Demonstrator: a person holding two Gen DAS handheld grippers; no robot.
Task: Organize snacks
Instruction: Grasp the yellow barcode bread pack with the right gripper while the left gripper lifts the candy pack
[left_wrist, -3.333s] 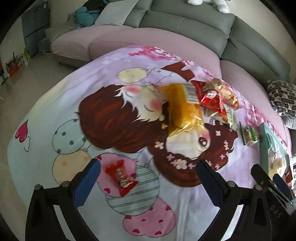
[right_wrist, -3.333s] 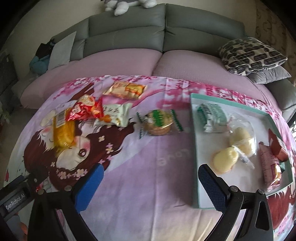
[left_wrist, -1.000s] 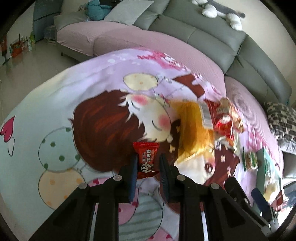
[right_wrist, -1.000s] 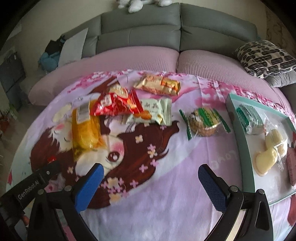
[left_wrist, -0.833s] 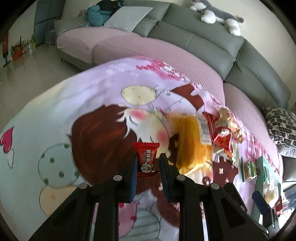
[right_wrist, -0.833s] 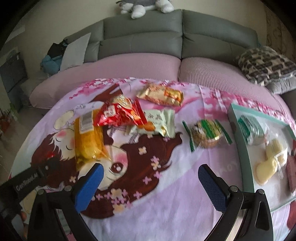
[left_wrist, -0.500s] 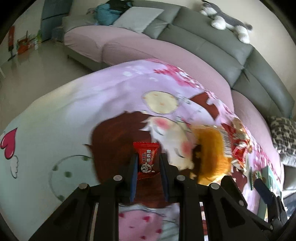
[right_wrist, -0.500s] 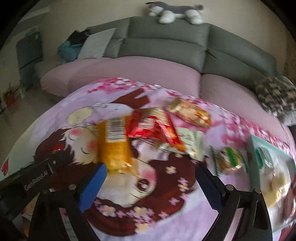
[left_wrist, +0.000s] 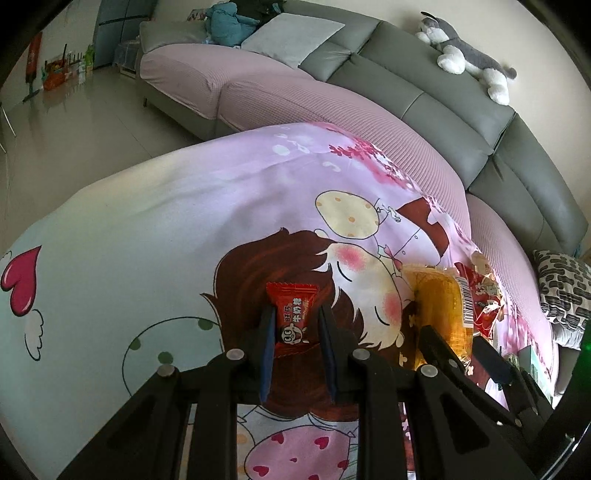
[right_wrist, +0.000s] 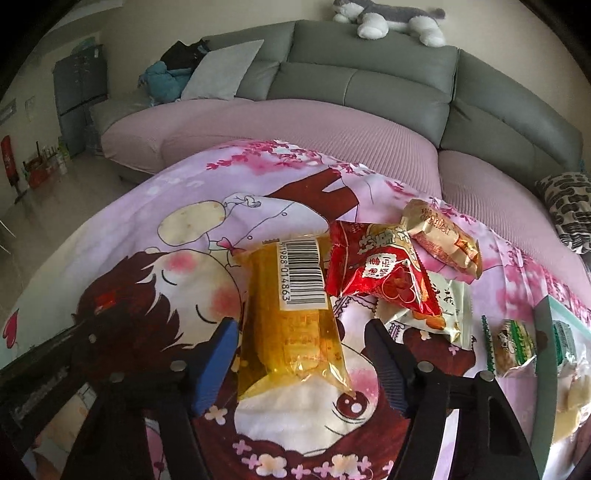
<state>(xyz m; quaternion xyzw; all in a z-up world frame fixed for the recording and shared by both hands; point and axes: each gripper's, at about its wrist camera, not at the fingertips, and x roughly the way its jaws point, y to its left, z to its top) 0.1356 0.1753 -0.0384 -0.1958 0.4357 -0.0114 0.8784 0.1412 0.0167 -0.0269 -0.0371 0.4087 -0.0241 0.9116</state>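
Left tongs: left gripper (left_wrist: 295, 325) was clamped on the small red candy (left_wrist: 293, 314); pads pinched the lower half of the wrapper, top half stuck out clear. Looked lifted off the cartoon blanket (left_wrist: 147, 229).
Right tongs: right gripper (right_wrist: 299, 336) was spread wide, one finger each side of the yellow cake pack (right_wrist: 288, 314). Contact with the pack: couldn't tell. Nothing held.
Step in hand: my read, two jobs at once. Left was carrying the candy, right was lining up on the yellow pack.
Destination: teal tray (right_wrist: 543, 332) at the far right edge of the right wrist view, with a few wrapped items already in it. Judged to be where the snacks go.
Next move, right: close across the pack's width, low on the body. Film looked slack and crinkly, so a grip near the sealed end could slip.
Next move, left: swing right across the blanket to the tray, staying above the pile.
Clutter: red snack bag (right_wrist: 380, 269) touched the yellow pack's upper right corner. Pale green pack (right_wrist: 439, 314) lay under the red bag, gold wrapper (right_wrist: 439, 236) behind it, green-striped cookie (right_wrist: 513, 343) just beside the tray wall.
Edges: blanket fell away toward the floor on the left. Sofa (right_wrist: 369, 85) stood beyond the far side.
Open room: bare blanket left of and near the yellow pack. Right side was tight, as the right finger sat close to the pale green pack.
Risk: both tools sat near each other, and the left tool's path to the tray crossed the right one.
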